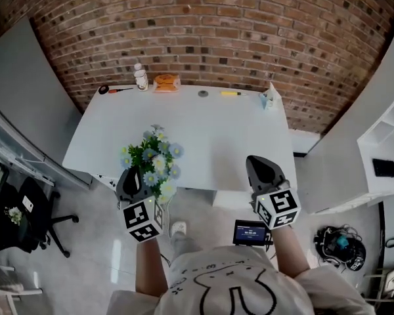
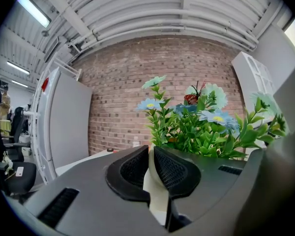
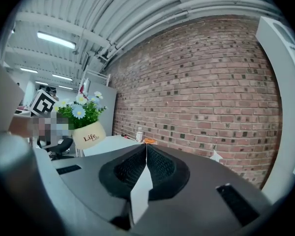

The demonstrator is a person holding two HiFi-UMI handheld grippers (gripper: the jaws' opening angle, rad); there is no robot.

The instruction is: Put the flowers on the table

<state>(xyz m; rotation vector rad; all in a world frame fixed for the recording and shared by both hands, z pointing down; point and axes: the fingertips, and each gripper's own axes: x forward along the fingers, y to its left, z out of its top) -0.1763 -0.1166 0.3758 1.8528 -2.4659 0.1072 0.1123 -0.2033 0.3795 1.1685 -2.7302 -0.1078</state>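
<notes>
A cream pot (image 3: 88,137) printed "Life" carries blue and white flowers (image 1: 155,157) with green leaves. My left gripper (image 1: 136,178) is shut on the pot's rim and holds it at the white table's (image 1: 210,130) front left edge. In the left gripper view the jaws (image 2: 151,149) pinch the cream rim (image 2: 153,186), with the flowers (image 2: 201,124) rising just behind. Whether the pot rests on the table I cannot tell. My right gripper (image 1: 259,165) hovers at the table's front right edge, shut with nothing in it; its tips (image 3: 146,148) meet.
Along the table's far edge stand a clear bottle (image 1: 140,77), an orange object (image 1: 166,82), a red-handled tool (image 1: 111,90), a yellow tool (image 1: 231,93) and a small carton (image 1: 270,98). A black office chair (image 1: 33,209) is at the left, a white shelf (image 1: 387,133) at the right.
</notes>
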